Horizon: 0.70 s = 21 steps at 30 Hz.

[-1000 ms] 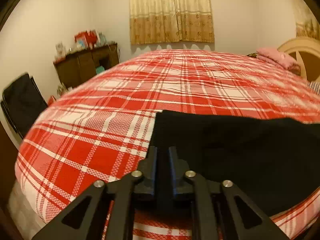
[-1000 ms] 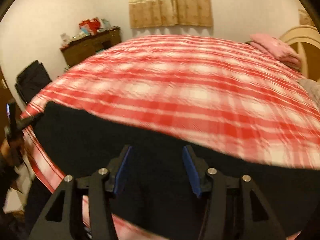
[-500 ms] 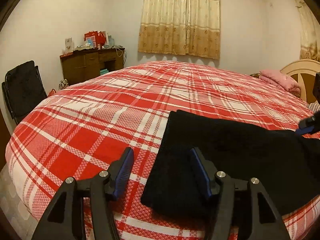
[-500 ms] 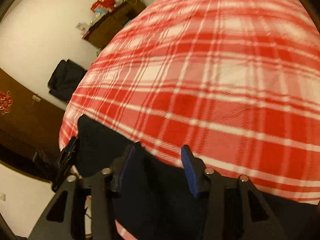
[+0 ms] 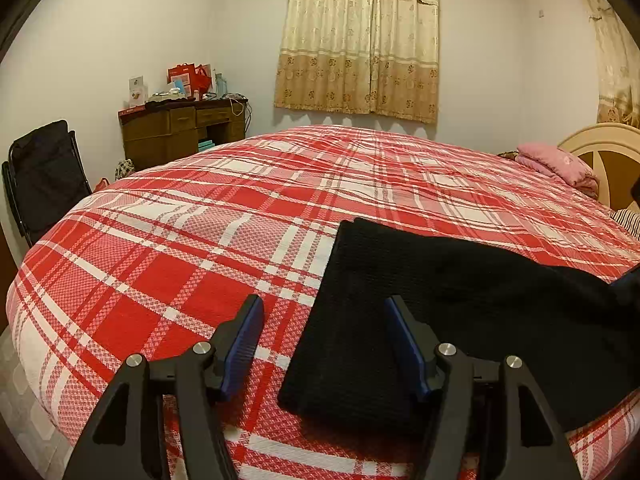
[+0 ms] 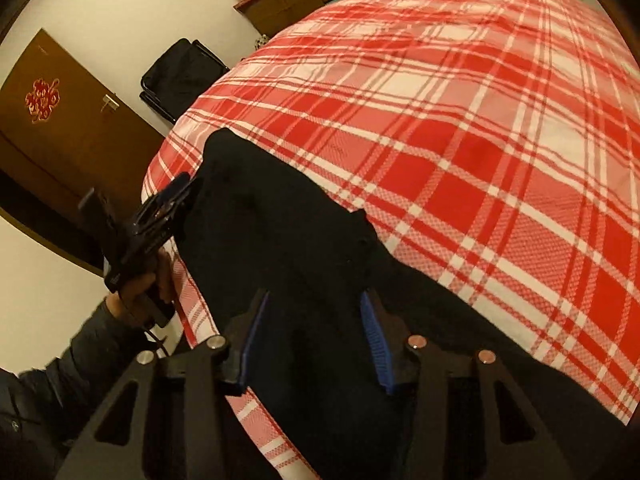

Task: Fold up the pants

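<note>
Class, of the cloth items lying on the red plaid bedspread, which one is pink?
The folded pink blanket beside the cream headboard; the knit pants at the near edge are black.

Domestic bedroom. A large bed with a red-and-white plaid cotton cover point(image 5: 248, 216) fills the room; a cream wooden headboard point(image 5: 604, 152) and folded pink bedding point(image 5: 556, 162) sit at its right end. Beige patterned fabric curtains point(image 5: 356, 36) hang on the far white wall. A dark brown wooden desk point(image 5: 180, 128) carrying boxes stands in the corner, beside a black folding chair point(image 5: 44, 176). A brown wooden door with a red ornament point(image 6: 60, 120) is visible.
</note>
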### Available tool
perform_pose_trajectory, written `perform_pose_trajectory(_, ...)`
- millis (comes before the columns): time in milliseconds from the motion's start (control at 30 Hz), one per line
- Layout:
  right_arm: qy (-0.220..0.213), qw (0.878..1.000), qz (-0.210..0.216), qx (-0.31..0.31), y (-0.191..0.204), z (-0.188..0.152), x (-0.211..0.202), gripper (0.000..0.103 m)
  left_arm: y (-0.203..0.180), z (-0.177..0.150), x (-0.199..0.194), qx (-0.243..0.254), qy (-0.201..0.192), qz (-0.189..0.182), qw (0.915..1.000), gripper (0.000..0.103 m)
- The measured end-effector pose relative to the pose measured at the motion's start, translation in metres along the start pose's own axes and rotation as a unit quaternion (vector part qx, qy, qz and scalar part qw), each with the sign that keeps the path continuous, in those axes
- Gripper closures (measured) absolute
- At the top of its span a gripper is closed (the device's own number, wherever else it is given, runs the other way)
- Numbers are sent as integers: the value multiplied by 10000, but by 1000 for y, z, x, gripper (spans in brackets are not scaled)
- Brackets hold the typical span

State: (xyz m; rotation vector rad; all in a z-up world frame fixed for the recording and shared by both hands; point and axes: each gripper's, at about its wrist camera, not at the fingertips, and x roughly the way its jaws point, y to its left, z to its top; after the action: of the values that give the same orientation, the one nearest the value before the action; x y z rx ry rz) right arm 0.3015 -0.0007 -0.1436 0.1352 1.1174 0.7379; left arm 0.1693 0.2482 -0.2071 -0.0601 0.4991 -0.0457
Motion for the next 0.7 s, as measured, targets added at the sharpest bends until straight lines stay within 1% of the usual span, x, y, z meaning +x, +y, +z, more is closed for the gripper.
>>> perform_pose_trajectory(67, -22, 9992, 196, 335, -11, 5, -3, 52, 0, 0, 0, 2, -2, 4, 10000, 39)
perform_pose_trajectory(133, -75, 9956, 471, 808, -25, 13, -6, 52, 0, 0, 0, 4, -4, 1, 10000, 39)
perform_pose_trajectory(200, -150, 9891, 738, 1269, -40, 20, -8, 52, 0, 0, 0, 2, -13, 0, 10000, 39)
perform_pose_trajectory(233, -112, 9854, 834, 1478, -47, 23, -6, 52, 0, 0, -1, 10, -17, 3, 10000, 38)
perform_pose_trajectory(367, 383, 9666, 1392, 2115, -67, 32, 17, 52, -1, 0, -1, 23, -33, 1, 10000, 38)
perform_pose_trajectory(400, 411, 9581, 1576, 2356, -73, 33, 19, 52, -1, 0, -1, 22, -33, 2, 10000, 38)
perform_pose_trajectory(467, 354, 9460, 1789, 2679, -80, 35, 20, 52, -1, 0, -1, 23, -33, 1, 10000, 38)
perform_pose_trajectory(500, 315, 9423, 1853, 2770, -82, 36, 21, 54, -1, 0, -1, 22, -31, 0, 10000, 38)
perform_pose_trajectory(567, 348, 9424, 1813, 2788, -82, 39, 25, 70, -1, 0, -1, 21, -30, 0, 10000, 38)
perform_pose_trajectory(700, 371, 9456, 1667, 2768, -75, 39, 31, 81, -1, 0, -1, 22, -35, -1, 10000, 38)
